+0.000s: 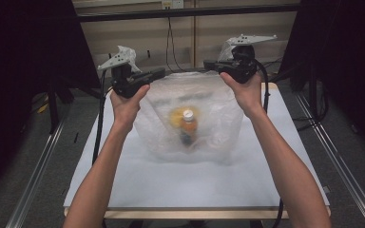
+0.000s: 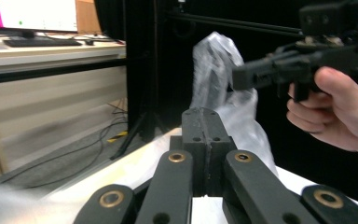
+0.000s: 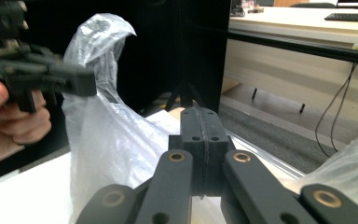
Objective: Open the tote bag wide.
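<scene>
Both grippers lifting a clear plastic bag (image 1: pixel 190 118) by its top edges, bottle (image 1: pixel 188 127) hanging inside, below and between the fingers. Left gripper (image 1: pixel 158 73) fingers pressed together on the bag's left rim; right gripper (image 1: pixel 210 64) fingers likewise clamped on the right rim. Bag bottom near the worktop (image 1: pixel 123 185). Next, probably: raise evenly, keep the mouth taut.

High view: fixed above the person's side, looking forward and down over the whole counter (image 1: pixel 123 190). Left gripper view: close behind its own jaws, facing across toward the right hand-held gripper (image 2: pixel 242 78). Right gripper view: likewise, facing the left hand-held gripper (image 3: pixel 86 83). All three share the clear plastic bag (image 1: pixel 190 118).
</scene>
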`<state>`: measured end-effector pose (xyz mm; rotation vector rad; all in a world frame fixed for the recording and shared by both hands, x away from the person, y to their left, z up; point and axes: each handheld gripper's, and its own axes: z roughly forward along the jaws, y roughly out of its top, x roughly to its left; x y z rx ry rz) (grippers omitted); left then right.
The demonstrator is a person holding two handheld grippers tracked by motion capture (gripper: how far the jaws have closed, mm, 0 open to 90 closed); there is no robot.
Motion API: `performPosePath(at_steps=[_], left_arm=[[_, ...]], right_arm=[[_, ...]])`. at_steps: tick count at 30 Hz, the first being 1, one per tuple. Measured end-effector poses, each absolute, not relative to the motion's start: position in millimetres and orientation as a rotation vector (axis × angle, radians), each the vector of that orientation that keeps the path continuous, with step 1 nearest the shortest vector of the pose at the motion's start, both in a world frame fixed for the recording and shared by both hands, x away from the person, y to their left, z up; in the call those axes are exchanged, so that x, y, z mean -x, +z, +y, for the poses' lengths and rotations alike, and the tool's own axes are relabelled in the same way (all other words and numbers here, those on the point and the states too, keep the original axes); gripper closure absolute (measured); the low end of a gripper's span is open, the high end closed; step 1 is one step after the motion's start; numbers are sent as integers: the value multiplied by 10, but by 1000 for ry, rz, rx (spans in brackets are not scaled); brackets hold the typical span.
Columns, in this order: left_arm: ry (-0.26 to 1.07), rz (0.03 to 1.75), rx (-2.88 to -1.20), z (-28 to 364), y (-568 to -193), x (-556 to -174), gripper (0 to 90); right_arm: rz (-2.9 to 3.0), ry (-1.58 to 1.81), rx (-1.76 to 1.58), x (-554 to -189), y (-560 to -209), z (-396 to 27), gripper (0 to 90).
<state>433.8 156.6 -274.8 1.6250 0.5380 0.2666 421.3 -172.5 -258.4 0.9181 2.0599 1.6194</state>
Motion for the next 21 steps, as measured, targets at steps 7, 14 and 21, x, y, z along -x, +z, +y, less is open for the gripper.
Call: performPosePath(at_steps=[7,14,21], left_arm=[[293,569,-1686,1392,-2658,-4537,900],[271,584,-1812,1265,-2955,-4519,900],[234,580,-1859,1240,-3191,-4504,900]], right_arm=[[2096,1578,-961,-4371,-2584,-1607,900],[2182,1512,-989,-4422,-2831,-1530,900],[2261,1463,-1015,-4408,-3097,-1488,900]])
